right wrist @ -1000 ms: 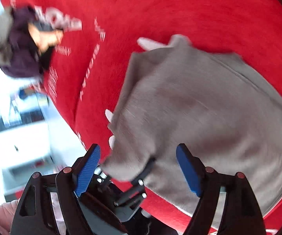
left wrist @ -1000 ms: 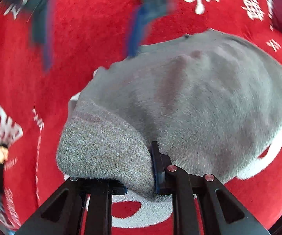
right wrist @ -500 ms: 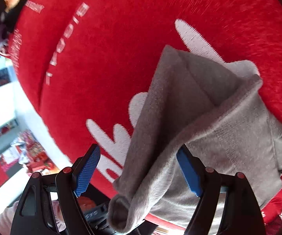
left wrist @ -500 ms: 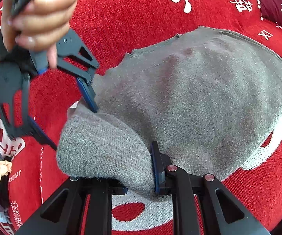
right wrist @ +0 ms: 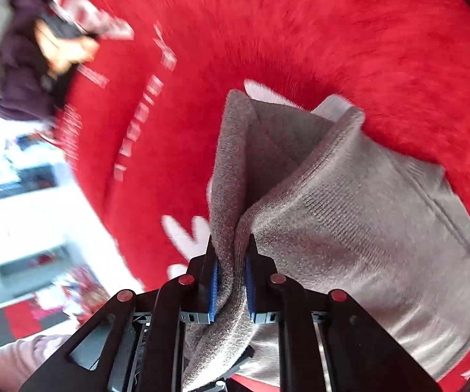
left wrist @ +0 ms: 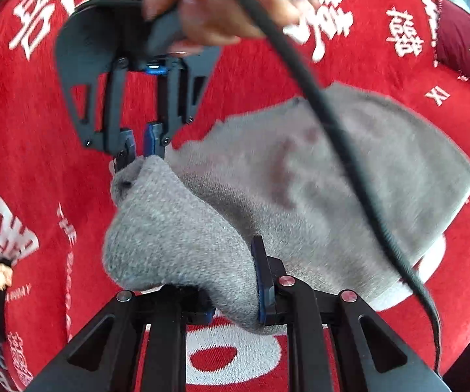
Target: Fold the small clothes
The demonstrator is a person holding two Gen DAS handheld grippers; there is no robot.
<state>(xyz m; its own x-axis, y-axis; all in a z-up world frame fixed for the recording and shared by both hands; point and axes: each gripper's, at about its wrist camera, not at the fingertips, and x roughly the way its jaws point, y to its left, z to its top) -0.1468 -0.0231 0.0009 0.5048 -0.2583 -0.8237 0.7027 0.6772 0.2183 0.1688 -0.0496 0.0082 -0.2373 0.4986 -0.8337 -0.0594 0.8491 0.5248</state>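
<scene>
Now both tools are clamped on the grey knit garment (left wrist: 316,189), which lies on a red cloth with white lettering (left wrist: 45,163). Left tool (left wrist: 235,281) grips a bunched near edge; right tool (right wrist: 230,281) pinches a raised fold of it.

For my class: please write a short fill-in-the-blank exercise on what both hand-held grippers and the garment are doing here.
1. The garment being folded is ____ in colour.
2. It lies on a ____ cloth printed with white characters.
3. The right hand-held gripper is ____ on a fold of the garment.
4. The left hand-held gripper holds a thick ____ of the garment.

Missing words: grey; red; shut; fold
</scene>
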